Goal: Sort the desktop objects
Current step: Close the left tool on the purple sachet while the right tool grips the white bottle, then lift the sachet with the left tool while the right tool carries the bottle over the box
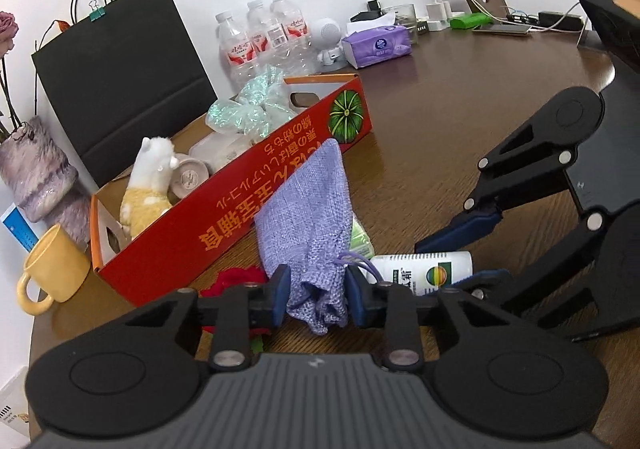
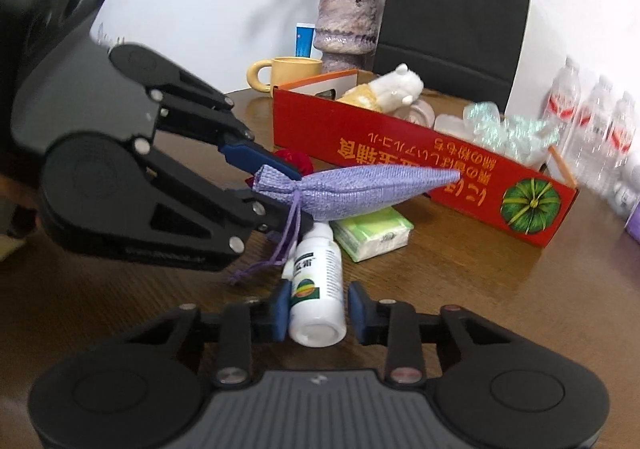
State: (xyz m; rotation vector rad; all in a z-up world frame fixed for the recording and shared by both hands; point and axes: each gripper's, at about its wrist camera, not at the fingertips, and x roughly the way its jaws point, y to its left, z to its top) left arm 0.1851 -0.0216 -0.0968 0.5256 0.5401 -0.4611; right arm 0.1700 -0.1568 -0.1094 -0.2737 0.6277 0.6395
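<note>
lilac pouch [image 1: 310,225] being lifted, pinched in the left gripper [image 1: 316,289].
right gripper [image 2: 318,309] is straddling the white bottle [image 2: 318,289], not yet clamping; next, carrying the pouch into the far red box [image 1: 240,209].

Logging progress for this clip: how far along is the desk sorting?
Done: plush toy and iridescent wrap sit in the red box. In hand: left claw grips the purple pouch; right claw brackets the white bottle. Left: tissue pack, red flower.
</note>
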